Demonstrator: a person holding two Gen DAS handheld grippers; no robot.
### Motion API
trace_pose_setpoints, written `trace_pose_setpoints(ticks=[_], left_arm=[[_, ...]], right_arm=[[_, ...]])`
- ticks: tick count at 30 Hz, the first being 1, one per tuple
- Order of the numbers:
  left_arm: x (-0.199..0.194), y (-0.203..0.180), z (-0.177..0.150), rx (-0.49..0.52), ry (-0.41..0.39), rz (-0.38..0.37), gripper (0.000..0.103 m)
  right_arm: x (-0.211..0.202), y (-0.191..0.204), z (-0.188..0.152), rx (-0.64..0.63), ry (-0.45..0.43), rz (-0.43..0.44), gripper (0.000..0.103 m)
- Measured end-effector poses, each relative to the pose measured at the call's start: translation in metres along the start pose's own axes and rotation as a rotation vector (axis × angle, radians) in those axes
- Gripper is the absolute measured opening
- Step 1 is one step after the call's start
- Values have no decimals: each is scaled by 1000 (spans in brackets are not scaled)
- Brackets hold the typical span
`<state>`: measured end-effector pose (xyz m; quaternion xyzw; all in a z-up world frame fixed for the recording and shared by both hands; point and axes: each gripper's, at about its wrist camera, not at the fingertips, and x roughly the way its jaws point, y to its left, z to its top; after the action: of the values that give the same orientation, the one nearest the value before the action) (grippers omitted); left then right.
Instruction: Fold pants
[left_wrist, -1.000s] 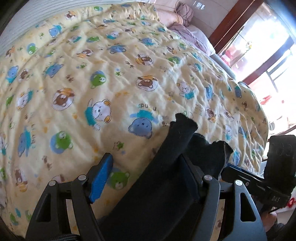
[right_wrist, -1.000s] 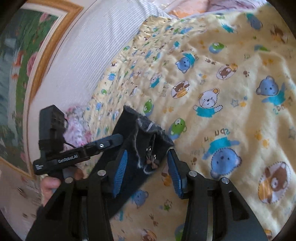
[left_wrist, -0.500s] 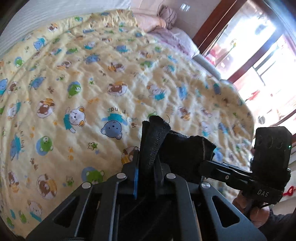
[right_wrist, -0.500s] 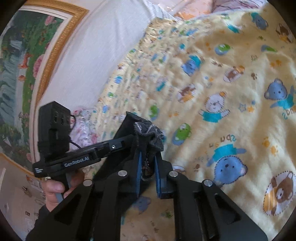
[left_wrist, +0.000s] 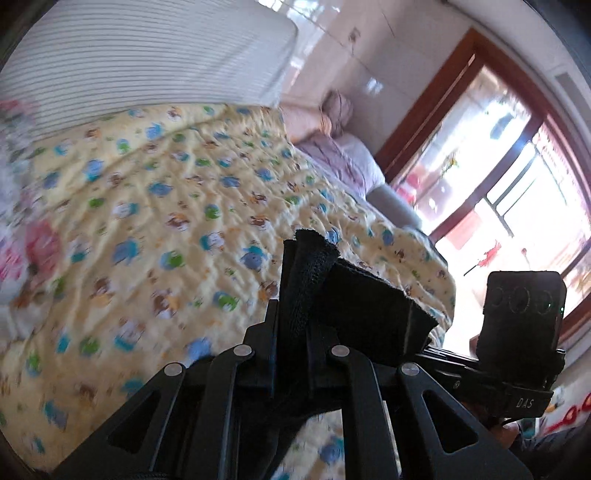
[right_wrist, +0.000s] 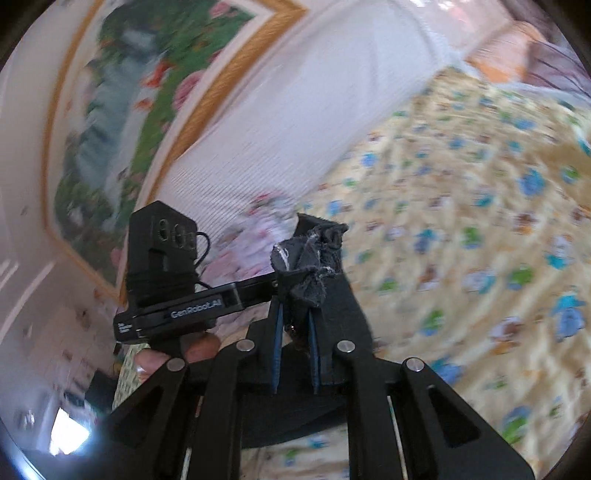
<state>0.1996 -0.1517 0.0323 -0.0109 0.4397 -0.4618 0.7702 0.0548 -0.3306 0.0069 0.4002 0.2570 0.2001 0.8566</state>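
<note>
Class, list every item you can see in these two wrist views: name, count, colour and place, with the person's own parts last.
pants: one, black, an end pinched in each tongs, lifted over the bed.
quilt: one, yellow with blue and green cartoon bears, covering the bed.
headboard: one, white and ribbed, behind the quilt.
pillows: some, pink and lilac, count unclear, at the bed's far corner.
painting: one, green with pink flowers, gold frame, on the wall behind the headboard.
window: one, brown frame, bright, beside the bed.
floral cloth: one, pink and white, blurred, by the headboard.
left tongs: black, shut on pants.
right tongs: black with blue pads, shut on pants.
hand: one, holding the left tongs' handle.
</note>
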Motion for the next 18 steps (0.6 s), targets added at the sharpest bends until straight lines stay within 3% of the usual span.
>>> trace_pose_setpoints(ticks=[9,18], left_arm=[[-48,43,-57,-116,-70,25,10],[-53,100,-111,-266,-75,32,10]], right_arm=[[53,38,-38,-45,146,106,14],[108,33,-81,-23,284,150,14]])
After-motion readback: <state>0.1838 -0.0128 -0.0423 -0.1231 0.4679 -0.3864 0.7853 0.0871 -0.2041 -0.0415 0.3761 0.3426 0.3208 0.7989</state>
